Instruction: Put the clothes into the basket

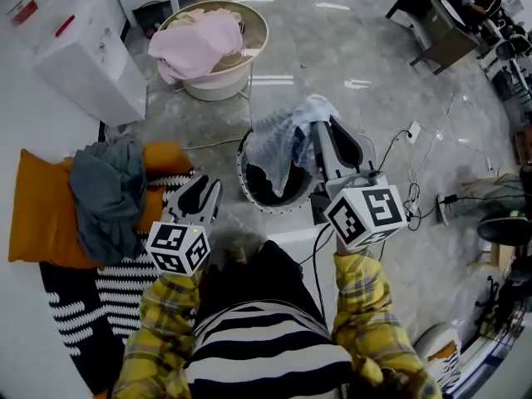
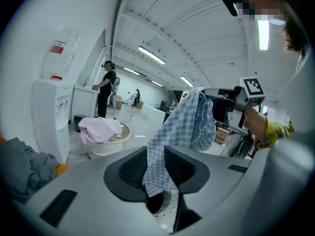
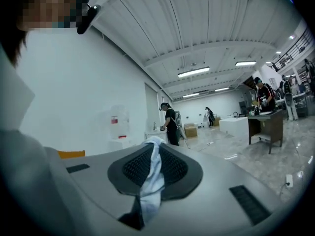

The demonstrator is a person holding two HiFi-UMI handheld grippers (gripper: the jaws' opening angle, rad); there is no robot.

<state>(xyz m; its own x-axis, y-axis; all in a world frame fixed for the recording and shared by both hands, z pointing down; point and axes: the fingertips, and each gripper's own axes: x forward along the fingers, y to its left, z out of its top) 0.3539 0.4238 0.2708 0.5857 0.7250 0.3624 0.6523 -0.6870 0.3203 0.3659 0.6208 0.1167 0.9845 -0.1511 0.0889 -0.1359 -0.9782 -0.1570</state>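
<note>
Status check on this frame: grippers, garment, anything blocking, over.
Right gripper shut on checked cloth, hanging over black basket. Left gripper open, empty, beside basket. Grey garment lies on orange cushion. Nothing in the way.

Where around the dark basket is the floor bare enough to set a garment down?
Beyond the dark basket, bare floor lies between the pink-laden tub and the desk. Left is crowded: grey garment on orange cushion; right, cables. The checked cloth hangs over the basket.
</note>
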